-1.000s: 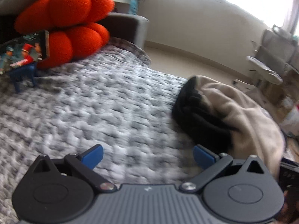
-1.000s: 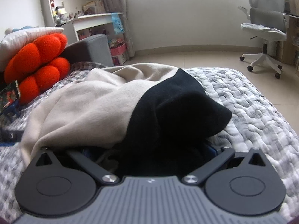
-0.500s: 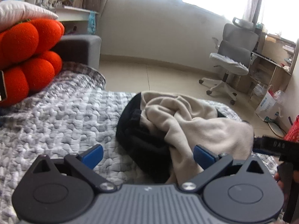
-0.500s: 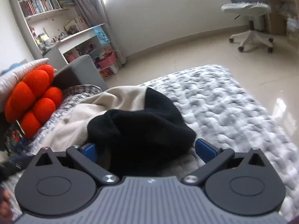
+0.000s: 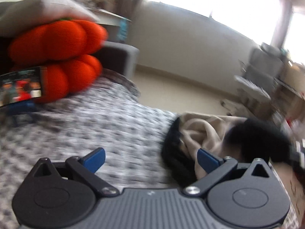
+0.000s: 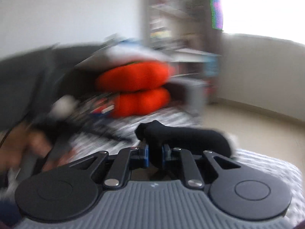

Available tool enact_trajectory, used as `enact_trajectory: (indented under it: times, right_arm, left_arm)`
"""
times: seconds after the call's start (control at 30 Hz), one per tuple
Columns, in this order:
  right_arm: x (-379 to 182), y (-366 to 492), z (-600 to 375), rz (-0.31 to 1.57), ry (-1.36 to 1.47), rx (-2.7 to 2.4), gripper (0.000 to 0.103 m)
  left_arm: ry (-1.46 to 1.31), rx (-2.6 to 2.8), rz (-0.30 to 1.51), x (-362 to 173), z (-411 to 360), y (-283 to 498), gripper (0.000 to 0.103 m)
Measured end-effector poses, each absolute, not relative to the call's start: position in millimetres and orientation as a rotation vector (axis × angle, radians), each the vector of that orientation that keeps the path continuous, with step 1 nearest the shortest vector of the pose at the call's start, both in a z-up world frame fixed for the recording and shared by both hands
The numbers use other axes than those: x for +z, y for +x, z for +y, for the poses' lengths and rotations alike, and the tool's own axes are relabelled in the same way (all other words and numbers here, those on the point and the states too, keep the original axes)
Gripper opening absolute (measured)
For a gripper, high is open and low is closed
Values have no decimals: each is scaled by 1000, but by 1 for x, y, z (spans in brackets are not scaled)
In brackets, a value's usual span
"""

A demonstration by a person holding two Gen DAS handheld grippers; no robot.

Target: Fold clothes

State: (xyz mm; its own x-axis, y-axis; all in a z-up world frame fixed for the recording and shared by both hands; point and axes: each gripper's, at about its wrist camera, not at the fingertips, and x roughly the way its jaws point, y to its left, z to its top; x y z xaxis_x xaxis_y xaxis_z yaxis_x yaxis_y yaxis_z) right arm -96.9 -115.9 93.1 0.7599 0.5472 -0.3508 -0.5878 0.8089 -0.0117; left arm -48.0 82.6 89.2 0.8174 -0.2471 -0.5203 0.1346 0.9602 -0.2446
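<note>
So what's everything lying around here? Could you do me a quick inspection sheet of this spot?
Surface: grey-and-white knitted blanket.
Job's things: crumpled beige-and-black garment on the blanket.
Clutter: orange cushions; picture box leaning against them.
Grippers: left gripper open, fingers holding nothing; right gripper shut on black cloth.
Cables: nothing seen.
Surroundings: office chair, bright window, bookshelves; both views blurred.

Likely bedroom; bedspread (image 5: 118, 126); bookshelves (image 6: 167, 19)
</note>
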Motion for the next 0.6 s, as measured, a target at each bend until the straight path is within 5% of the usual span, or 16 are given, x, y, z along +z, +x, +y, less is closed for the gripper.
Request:
enact_trajectory:
  times: [0.2,0.27,0.3,0.37,0.5,0.57,0.6]
  right_arm:
    - [71,-120,-78,488,-201,873,18]
    - [69,-123,-78,532,-206,898,26]
    - [70,-125,-83,535,-204,901,33]
    - [74,-130,-97,524,-179,905,66]
    - [88,-127,-144,476,-6,839,75]
    - [89,-122,-173,452,83,755,98]
    - [89,-116,-183,451,94,701,101]
  left_arm:
    - [-283,-199,585,90,116,-61,103]
    - [-278,-230,582,92,113,-65,103]
    - [-266,-252,581,92,110,-67,103]
    - [-220,-299,570,94,101,-74,103]
    - [-137,-358,533,97,87,-90,103]
    - [-130,-396,539,98,81,-95,103]
    - [-127,-411,540,98,78,-97,103]
